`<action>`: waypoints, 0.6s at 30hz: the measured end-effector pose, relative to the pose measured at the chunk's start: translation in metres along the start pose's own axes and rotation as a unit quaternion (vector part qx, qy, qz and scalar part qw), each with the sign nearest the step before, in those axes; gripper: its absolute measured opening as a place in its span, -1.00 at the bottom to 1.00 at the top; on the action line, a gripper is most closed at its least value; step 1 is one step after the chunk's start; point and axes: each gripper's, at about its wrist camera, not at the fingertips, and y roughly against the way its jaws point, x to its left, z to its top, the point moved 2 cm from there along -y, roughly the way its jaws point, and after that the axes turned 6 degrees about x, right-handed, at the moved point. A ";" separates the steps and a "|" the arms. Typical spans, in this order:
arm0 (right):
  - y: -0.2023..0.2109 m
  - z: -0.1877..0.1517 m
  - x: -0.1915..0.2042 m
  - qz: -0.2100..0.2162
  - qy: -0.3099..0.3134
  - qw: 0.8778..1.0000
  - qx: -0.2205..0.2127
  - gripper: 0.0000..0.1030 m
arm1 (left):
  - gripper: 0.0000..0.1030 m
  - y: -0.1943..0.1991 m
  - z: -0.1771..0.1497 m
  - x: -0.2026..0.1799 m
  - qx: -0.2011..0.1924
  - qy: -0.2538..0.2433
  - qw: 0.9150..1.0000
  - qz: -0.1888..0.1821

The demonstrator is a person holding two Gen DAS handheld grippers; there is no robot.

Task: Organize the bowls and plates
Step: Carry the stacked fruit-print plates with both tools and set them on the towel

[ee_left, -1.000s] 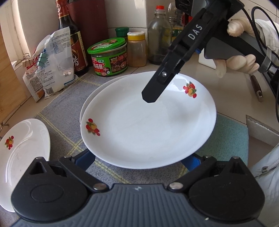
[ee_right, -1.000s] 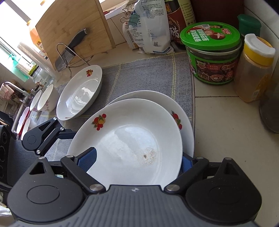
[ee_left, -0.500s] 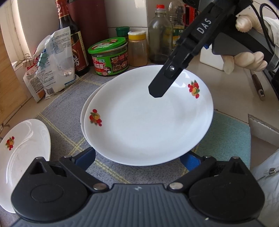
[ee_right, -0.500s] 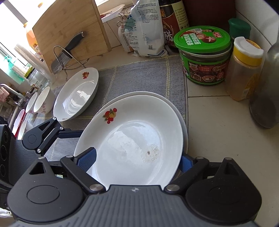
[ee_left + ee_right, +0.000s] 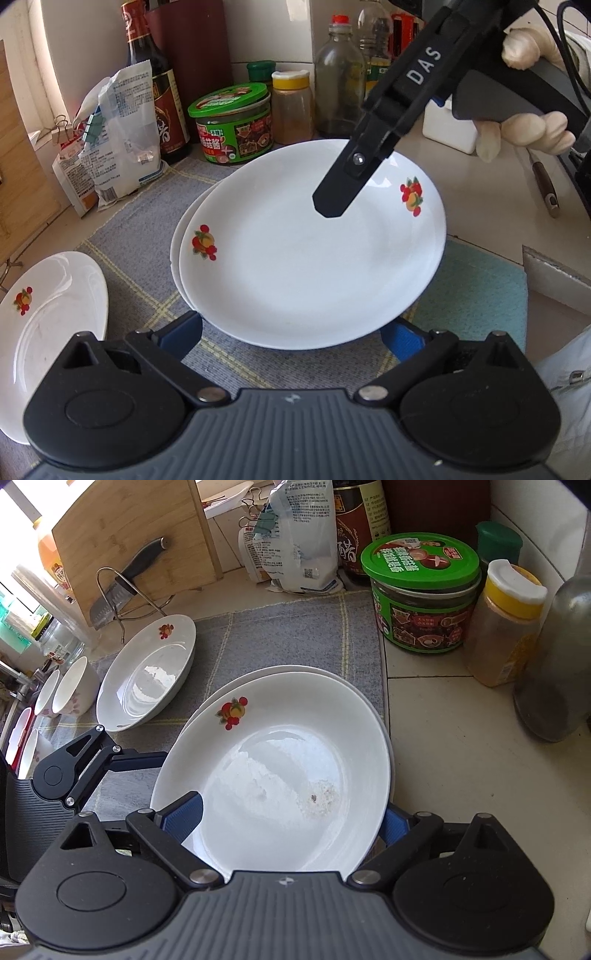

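Top plate (image 5: 306, 258) centre frame in L wrist view: white, shallow, glossy, two red/orange fruit decals on rim, one left, one upper right. It sits nearly nested on a second white plate (image 5: 177, 236), only a sliver of which shows at left edge. Both on grey checked mat (image 5: 140, 229) on the counter (image 5: 491, 206).

R wrist view: same top plate (image 5: 288, 775) fills centre, faint residue speck in the well lower right. Right claw (image 5: 291, 819) jaws wide, blue pads flank the plate's near edge; left pad overlaps the rim, right pad hidden behind it. Can't tell if pads press or plate just sits between them.

Left claw (image 5: 291, 336) also wide, blue pads either side of the plate's near edge, low in frame; contact unclear, pads look just outside the rim.

Third plate (image 5: 147, 672), same decal, left of the stack on the mat, apart from it. Small bowls (image 5: 70, 692) far left of R view.

Green-lid jar (image 5: 232, 122), yellow-cap spice jar (image 5: 291, 107), bottles behind the stack, upper frame. Gloved hand (image 5: 524, 129) upper right holds the right claw's grip.
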 end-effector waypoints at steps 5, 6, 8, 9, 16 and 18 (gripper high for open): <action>0.001 -0.002 0.004 -0.012 -0.002 1.000 0.000 0.91 | 0.99 0.002 0.000 0.002 -0.009 0.009 1.000 -0.009; 0.001 -0.002 0.004 -0.014 -0.003 1.000 0.000 0.91 | 0.99 0.002 0.000 0.001 -0.010 0.009 1.000 -0.009; 0.002 -0.003 0.006 -0.018 -0.002 1.000 -0.001 0.91 | 0.99 0.002 0.000 0.000 -0.012 0.009 1.000 -0.008; 0.002 -0.004 0.006 -0.021 -0.003 1.000 -0.001 0.91 | 0.99 0.002 0.001 0.000 -0.014 0.009 1.000 -0.009; 0.004 -0.007 0.011 -0.037 -0.006 0.999 -0.005 0.91 | 0.99 0.003 0.000 -0.001 -0.019 0.012 1.000 -0.007; 0.004 -0.007 0.013 -0.049 -0.004 0.999 -0.003 0.91 | 0.99 0.004 0.000 -0.002 -0.020 0.014 1.000 -0.007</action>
